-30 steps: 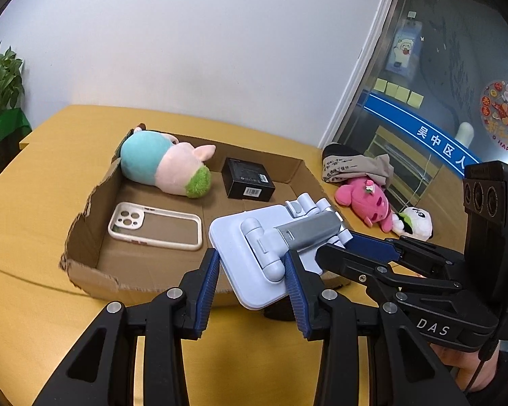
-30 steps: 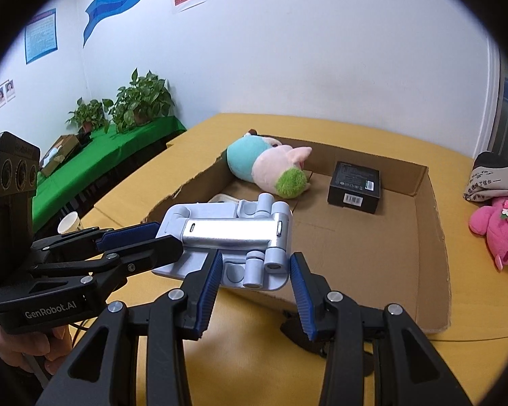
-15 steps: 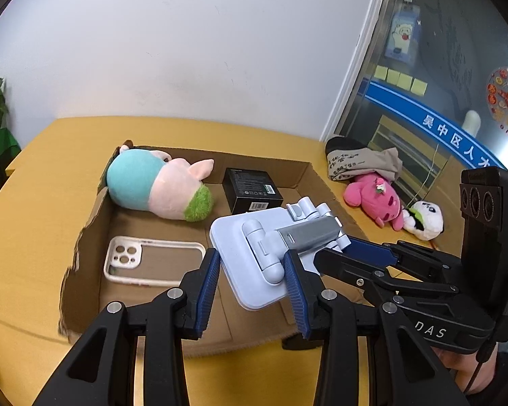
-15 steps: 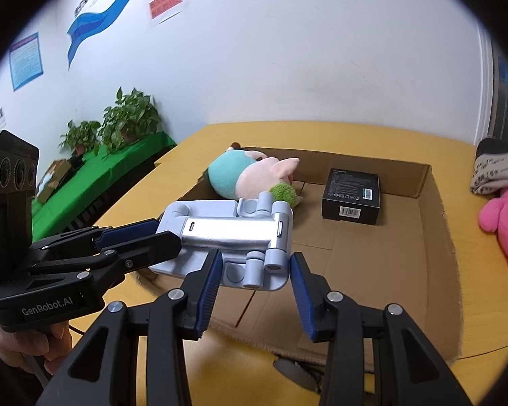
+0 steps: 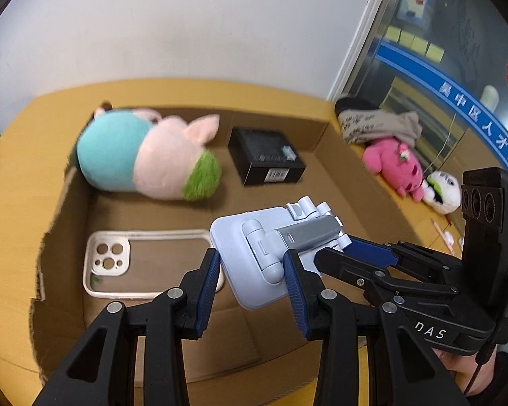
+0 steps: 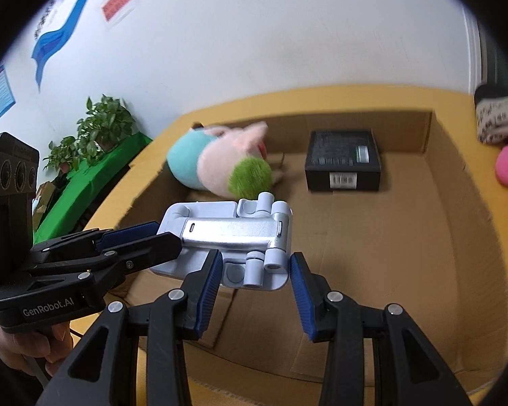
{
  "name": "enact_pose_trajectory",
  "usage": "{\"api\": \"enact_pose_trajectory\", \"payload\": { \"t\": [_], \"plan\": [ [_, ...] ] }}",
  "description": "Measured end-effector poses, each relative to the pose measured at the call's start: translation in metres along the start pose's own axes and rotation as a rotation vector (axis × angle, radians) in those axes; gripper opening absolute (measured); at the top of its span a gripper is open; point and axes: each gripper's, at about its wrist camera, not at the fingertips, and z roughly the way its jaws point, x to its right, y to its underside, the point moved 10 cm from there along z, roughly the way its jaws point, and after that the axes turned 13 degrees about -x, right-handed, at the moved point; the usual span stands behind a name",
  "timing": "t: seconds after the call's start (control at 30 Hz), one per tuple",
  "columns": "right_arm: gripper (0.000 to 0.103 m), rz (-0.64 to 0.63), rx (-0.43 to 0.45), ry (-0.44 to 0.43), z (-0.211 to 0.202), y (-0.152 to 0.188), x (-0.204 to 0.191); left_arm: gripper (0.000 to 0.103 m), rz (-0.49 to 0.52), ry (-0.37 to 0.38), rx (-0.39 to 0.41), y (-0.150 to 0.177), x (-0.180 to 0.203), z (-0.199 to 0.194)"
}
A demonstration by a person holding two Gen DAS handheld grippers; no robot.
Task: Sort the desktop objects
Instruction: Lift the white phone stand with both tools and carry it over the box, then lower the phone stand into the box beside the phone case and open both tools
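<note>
We see an open cardboard box (image 5: 325, 142) on a yellow table (image 5: 20, 155), holding a plush pig (image 5: 145, 159), black box (image 5: 266, 159) and phone case (image 5: 132, 264). Above its floor hangs a pale-blue folded phone stand (image 5: 254, 253), clamped at opposite ends by our left gripper (image 5: 250, 274) and right gripper (image 6: 254, 270).

Your left wrist camera looks steeply down from close above the open brown cardboard box (image 5: 325, 142) from its left near side, your right wrist camera from its right near side, and both share the folded pale-blue phone stand (image 5: 257, 257) (image 6: 227, 237) and the box floor.
</note>
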Motion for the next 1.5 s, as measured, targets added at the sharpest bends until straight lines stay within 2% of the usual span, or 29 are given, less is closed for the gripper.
{"api": "enact_pose_trajectory", "payload": {
  "t": [0.17, 0.3, 0.5, 0.87, 1.2, 1.5],
  "plan": [
    [0.040, 0.082, -0.073, -0.026, 0.027, 0.010, 0.007, 0.040, -0.044, 0.002, -0.075, 0.009, -0.015, 0.024],
    [0.040, 0.089, -0.111, -0.004, 0.043, 0.012, 0.003, 0.039, -0.075, 0.010, -0.110, 0.014, -0.026, 0.031],
    [0.040, 0.086, -0.149, -0.011, 0.049, 0.023, -0.005, 0.039, -0.074, -0.011, -0.132, 0.029, -0.031, 0.028],
    [0.041, 0.073, -0.235, -0.010, 0.069, 0.043, -0.040, 0.039, -0.111, -0.054, -0.193, 0.049, -0.063, 0.024],
    [0.041, 0.068, -0.332, -0.053, 0.082, 0.050, -0.058, 0.039, -0.152, -0.061, -0.231, 0.062, -0.080, 0.014],
    [0.043, 0.061, -0.353, -0.048, 0.091, 0.046, -0.065, 0.037, -0.196, -0.080, -0.233, 0.060, -0.098, 0.021]
  ]
}}
